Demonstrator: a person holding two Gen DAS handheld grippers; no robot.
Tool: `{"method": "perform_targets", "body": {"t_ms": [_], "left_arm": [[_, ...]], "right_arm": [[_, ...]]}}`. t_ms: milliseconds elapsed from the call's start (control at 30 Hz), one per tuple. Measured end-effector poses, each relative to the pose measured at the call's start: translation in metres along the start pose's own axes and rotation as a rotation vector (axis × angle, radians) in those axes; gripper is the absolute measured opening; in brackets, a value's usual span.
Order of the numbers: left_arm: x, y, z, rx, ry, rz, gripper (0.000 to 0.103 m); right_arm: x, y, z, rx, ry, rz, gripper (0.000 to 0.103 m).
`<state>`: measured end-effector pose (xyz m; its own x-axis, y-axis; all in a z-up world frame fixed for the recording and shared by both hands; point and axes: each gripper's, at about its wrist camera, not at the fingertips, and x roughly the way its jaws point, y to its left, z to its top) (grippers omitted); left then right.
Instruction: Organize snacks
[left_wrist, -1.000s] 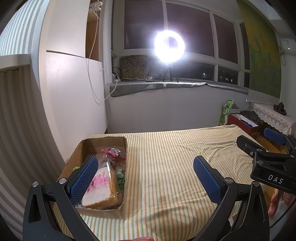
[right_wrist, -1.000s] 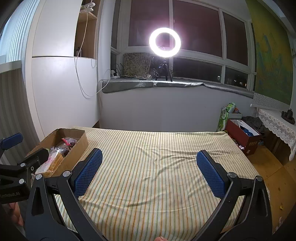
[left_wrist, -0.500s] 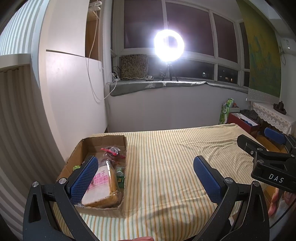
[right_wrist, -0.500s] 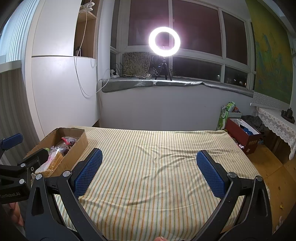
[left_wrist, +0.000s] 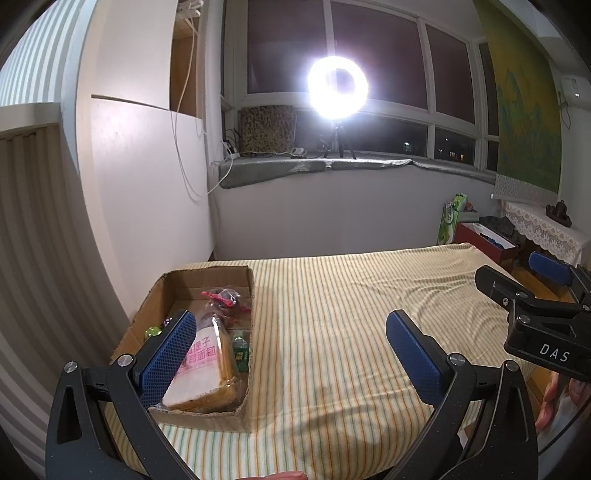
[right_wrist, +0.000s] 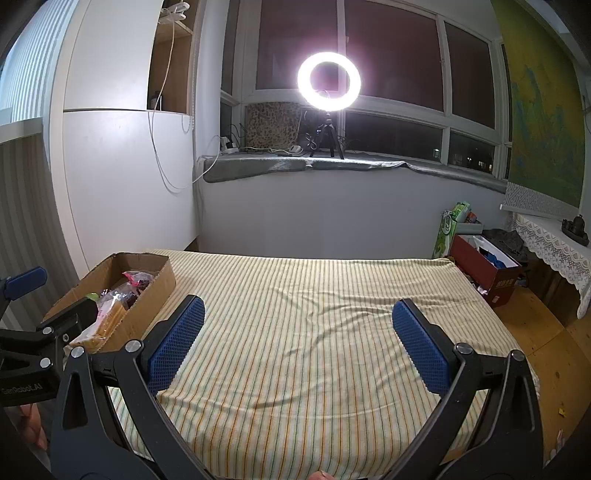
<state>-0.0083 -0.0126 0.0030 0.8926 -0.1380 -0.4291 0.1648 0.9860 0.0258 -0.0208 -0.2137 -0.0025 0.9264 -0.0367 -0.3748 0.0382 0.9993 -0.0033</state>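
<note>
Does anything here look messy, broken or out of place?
Little stands out. The brown cardboard box has rough, torn-looking rims and no lid flaps, with the wrapped bread loaf and other snack packets heaped loosely inside. The striped yellow cloth is slightly rumpled. Both grippers, left and right, hang open, holding nothing.

Yellow, green and orange striped bed cover (right_wrist: 314, 332); plain brown open cardboard box (left_wrist: 243, 295); pink-printed clear bread bag (left_wrist: 203, 354); blue cross-hatched gripper pads (right_wrist: 421, 347).
</note>
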Motion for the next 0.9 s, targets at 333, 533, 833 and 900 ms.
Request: {"method": "perform_targets", "body": {"t_ms": [333, 533, 833, 900], "left_arm": [[0.0010, -0.0013, -0.0013, 0.003, 0.007, -0.001, 0.102], [0.0023, -0.0005, -0.0013, 0.002, 0.011, -0.003, 0.102], [0.0033, -0.0022, -0.0022, 0.003, 0.016, -0.004, 0.102], [0.0022, -0.0018, -0.0022, 0.001, 0.008, 0.018, 0.102]], "right_arm": [[-0.0006, -0.0020, -0.0018, 0.002, 0.003, 0.004, 0.103], [-0.0004, -0.0035, -0.0035, -0.002, 0.006, 0.007, 0.103], [-0.0011, -0.0058, -0.0067, -0.004, 0.010, 0.011, 0.103], [-0.0017, -0.0073, -0.0092, -0.005, 0.012, 0.011, 0.103]]}}
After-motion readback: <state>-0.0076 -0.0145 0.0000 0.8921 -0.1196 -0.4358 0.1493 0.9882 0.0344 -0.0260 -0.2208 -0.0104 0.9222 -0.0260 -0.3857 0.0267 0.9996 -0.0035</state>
